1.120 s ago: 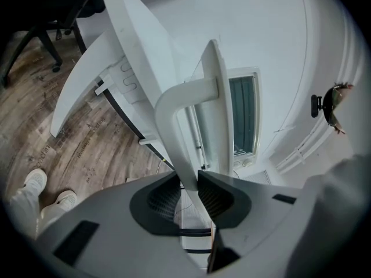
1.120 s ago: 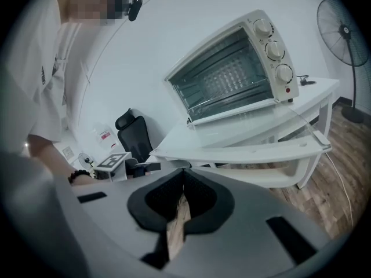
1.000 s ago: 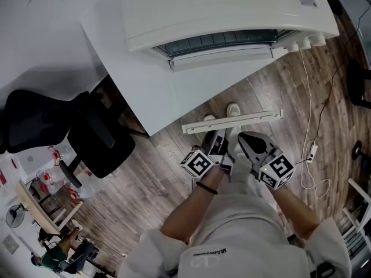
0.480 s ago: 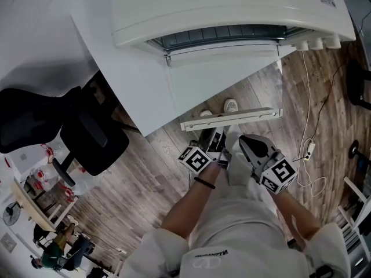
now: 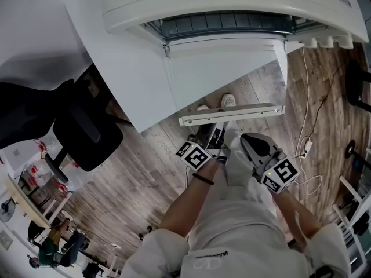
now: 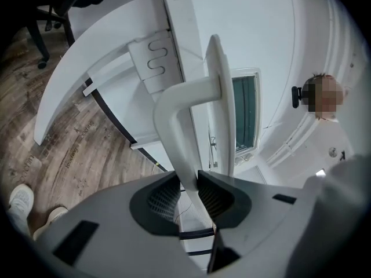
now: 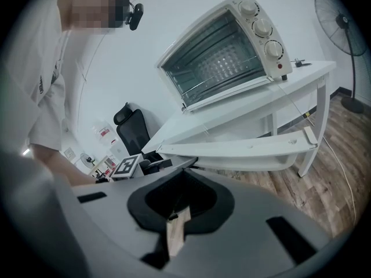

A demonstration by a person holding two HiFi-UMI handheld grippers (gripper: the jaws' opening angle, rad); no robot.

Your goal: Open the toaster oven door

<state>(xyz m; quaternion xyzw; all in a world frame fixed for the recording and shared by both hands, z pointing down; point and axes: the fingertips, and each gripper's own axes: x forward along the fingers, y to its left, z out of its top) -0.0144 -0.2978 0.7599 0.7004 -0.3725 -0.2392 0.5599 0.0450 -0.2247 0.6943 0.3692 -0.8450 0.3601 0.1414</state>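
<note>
Toaster oven (image 5: 232,4) across the frame's top, on the white table (image 5: 133,80). Its door (image 5: 226,74) hangs open, roughly level. Left gripper (image 6: 188,185) pinches the door's white handle (image 6: 182,112) at centre. Right gripper (image 7: 177,210), pressed together and empty, is just beside it. Bare wood floor (image 5: 145,172) below, black chair (image 5: 87,132) at left.

A white toaster oven (image 7: 223,54) sits on a white worktop (image 7: 255,106), near its front edge. Three round knobs (image 7: 262,26) run down the right side of the oven's front. Its door (image 5: 226,74) is open, swung down on the bottom hinge to lie about level, jutting out past the worktop edge. The door is clear glass in a white frame. A long white bar handle (image 5: 232,113) runs along its outer edge, clamped between the jaws of the left hand-held gripper (image 6: 186,184).
</note>
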